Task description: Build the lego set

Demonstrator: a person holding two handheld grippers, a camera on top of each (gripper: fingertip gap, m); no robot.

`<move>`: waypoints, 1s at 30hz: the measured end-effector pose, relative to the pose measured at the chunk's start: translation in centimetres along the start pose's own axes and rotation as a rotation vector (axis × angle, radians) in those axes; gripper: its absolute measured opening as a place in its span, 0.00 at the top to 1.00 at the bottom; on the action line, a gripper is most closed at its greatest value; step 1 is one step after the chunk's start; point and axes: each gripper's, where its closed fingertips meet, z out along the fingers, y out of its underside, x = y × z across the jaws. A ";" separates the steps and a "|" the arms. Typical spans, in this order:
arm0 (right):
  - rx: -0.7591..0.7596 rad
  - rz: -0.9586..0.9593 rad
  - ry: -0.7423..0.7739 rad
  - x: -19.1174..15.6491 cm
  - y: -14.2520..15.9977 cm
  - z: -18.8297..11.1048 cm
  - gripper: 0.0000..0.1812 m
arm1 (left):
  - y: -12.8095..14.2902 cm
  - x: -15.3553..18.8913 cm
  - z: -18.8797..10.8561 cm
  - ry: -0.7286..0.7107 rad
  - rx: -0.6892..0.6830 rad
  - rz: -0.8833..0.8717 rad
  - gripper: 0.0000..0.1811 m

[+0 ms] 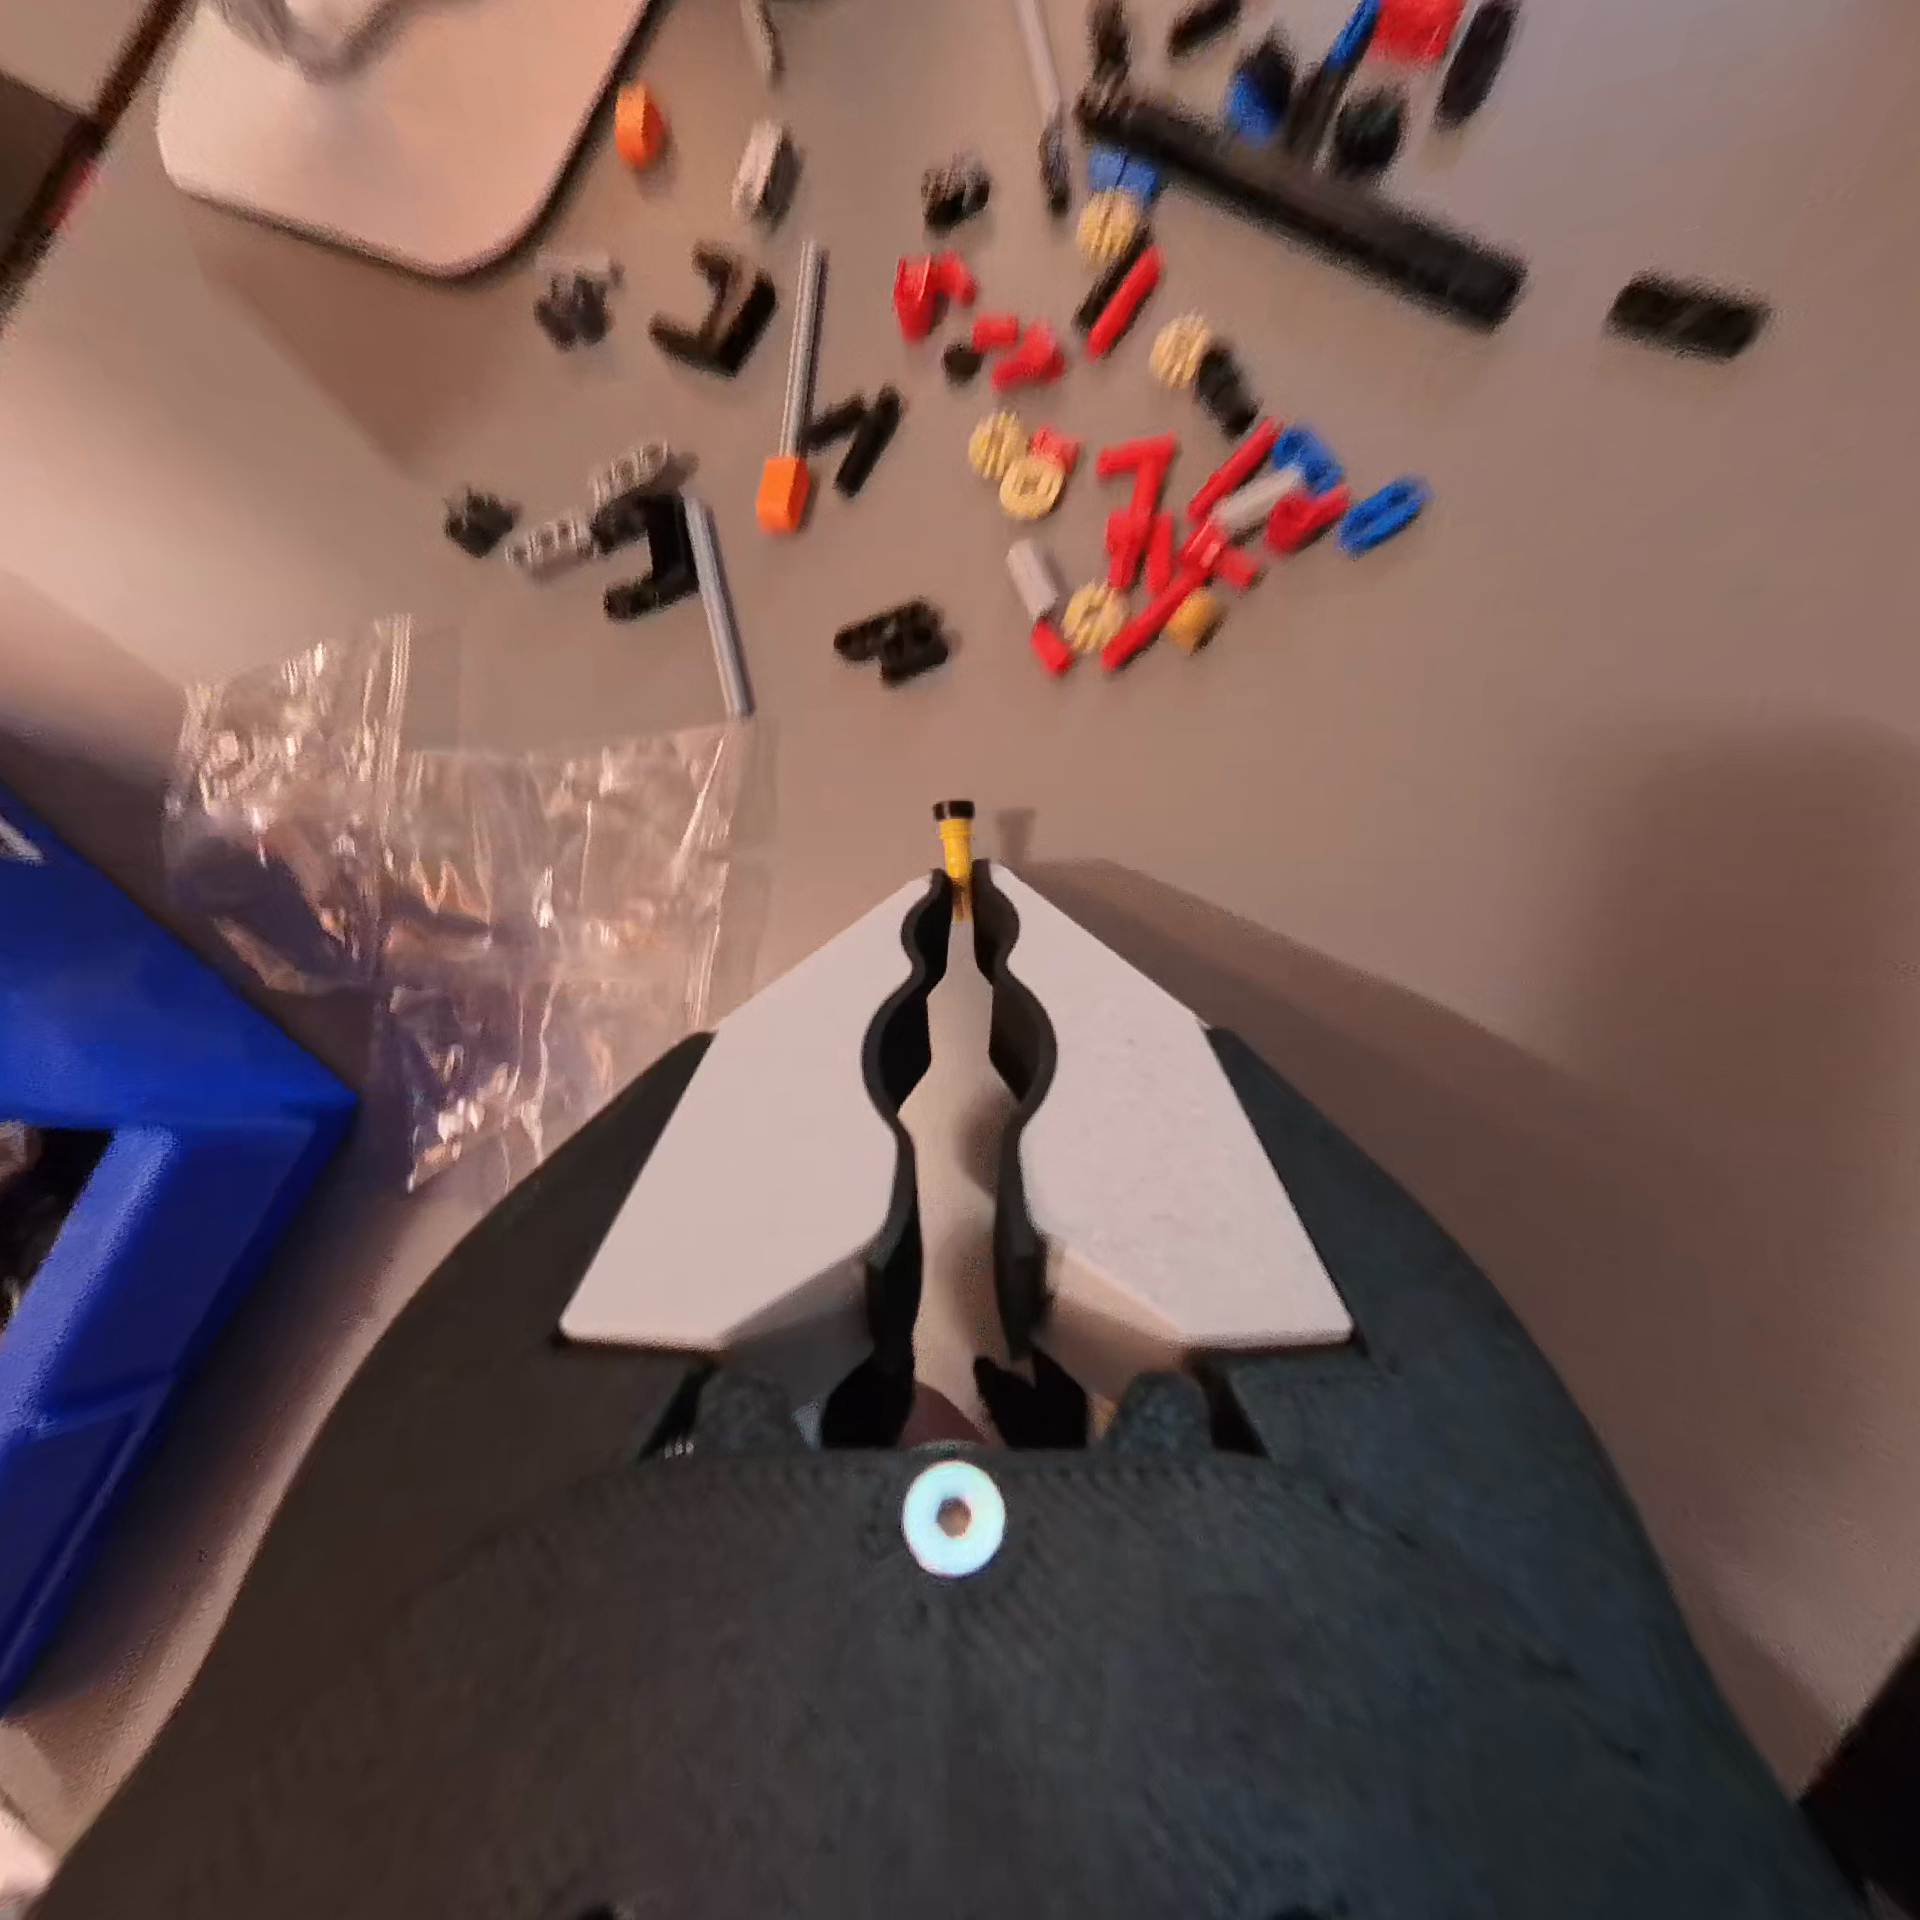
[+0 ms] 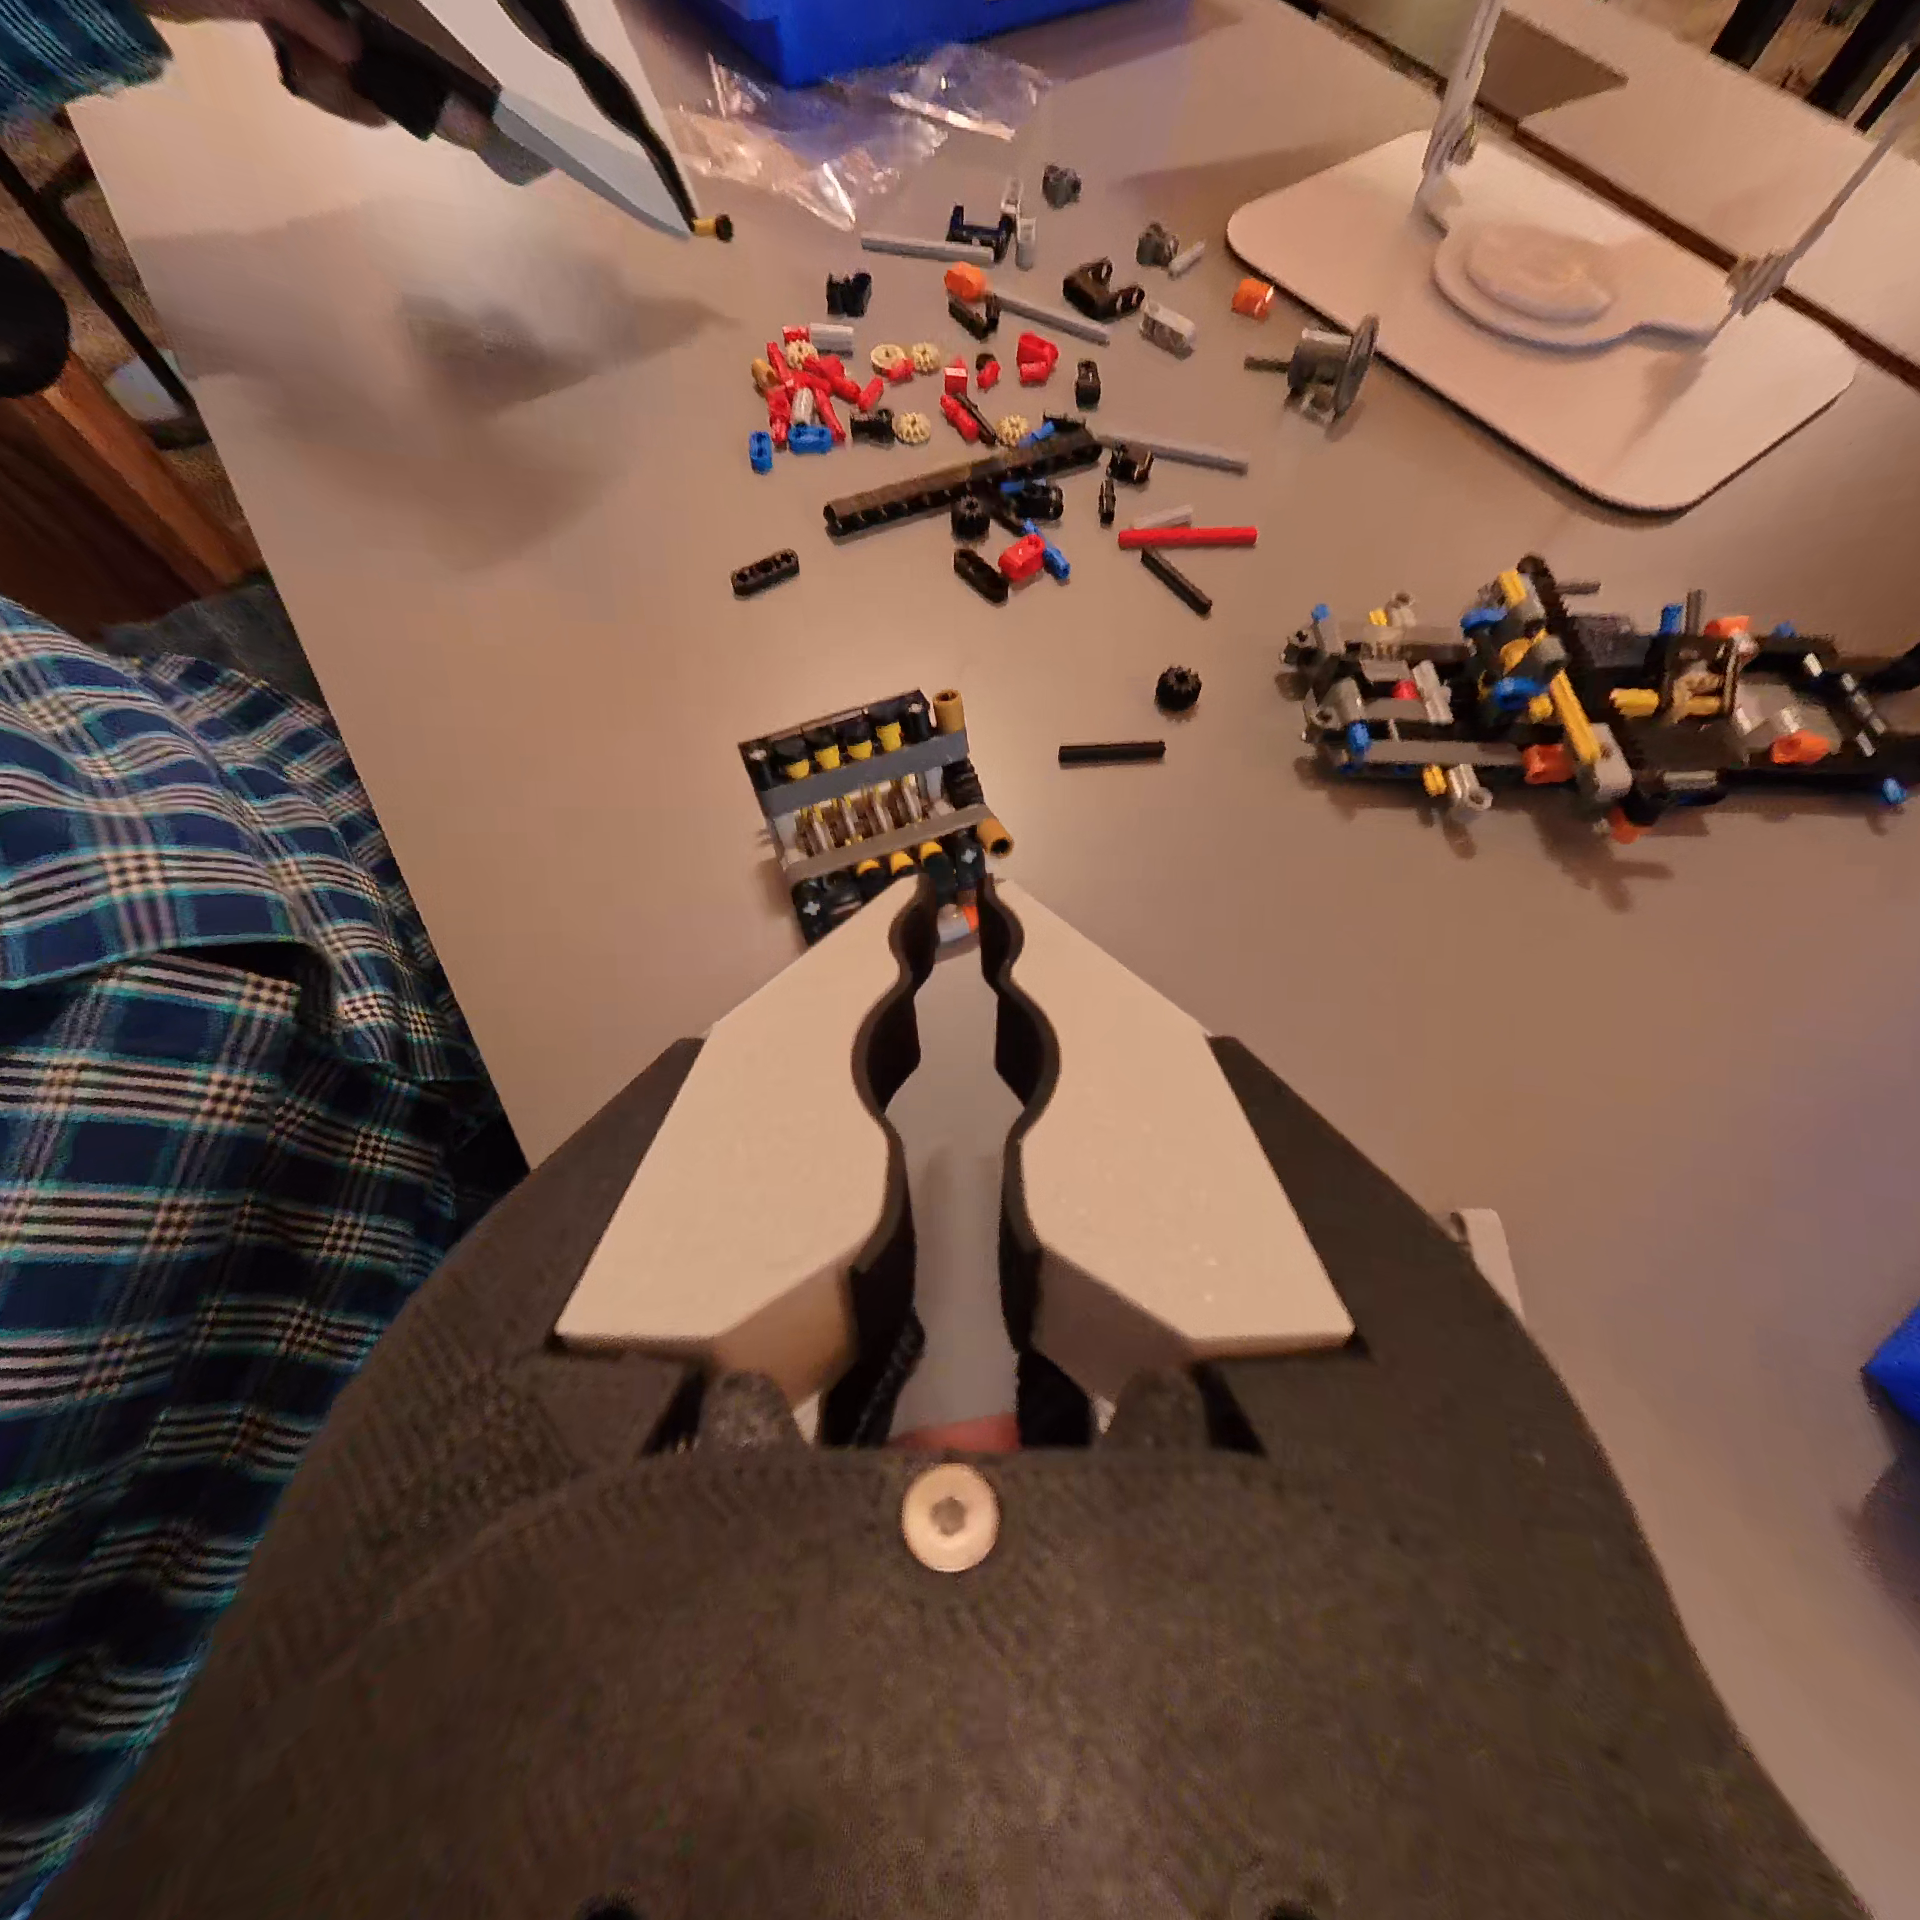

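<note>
Both tongs clamped: left [image 1: 961, 883] on yellow pin [image 1: 954, 837], right [image 2: 954, 894] on engine block [image 2: 873, 800].

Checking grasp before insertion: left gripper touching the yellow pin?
Touching. The left wrist view shows the left gripper closed on the yellow pin, whose shaft sits pinched between the fingertips with its black-tipped end sticking out.

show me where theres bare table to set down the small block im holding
Bare table lies between the loose pile of pieces and the plaid sleeve. A smaller free patch sits between the small block and the long chassis, with only a black gear and black rod there. Around the pile it is crowded.
</note>
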 end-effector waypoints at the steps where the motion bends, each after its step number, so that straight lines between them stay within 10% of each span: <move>1: 0.012 -0.013 0.003 -0.1 -0.4 -0.1 0.96 | -1.4 0.6 -0.2 0.029 0.047 0.004 0.99; 13: 0.018 -0.474 0.056 -2.8 -4.0 1.1 0.90 | -16.1 15.5 2.0 0.493 0.275 0.277 0.99; 30: -0.012 -0.621 -0.001 -2.9 -3.4 2.6 0.97 | -18.6 19.6 2.2 0.625 0.267 0.406 0.99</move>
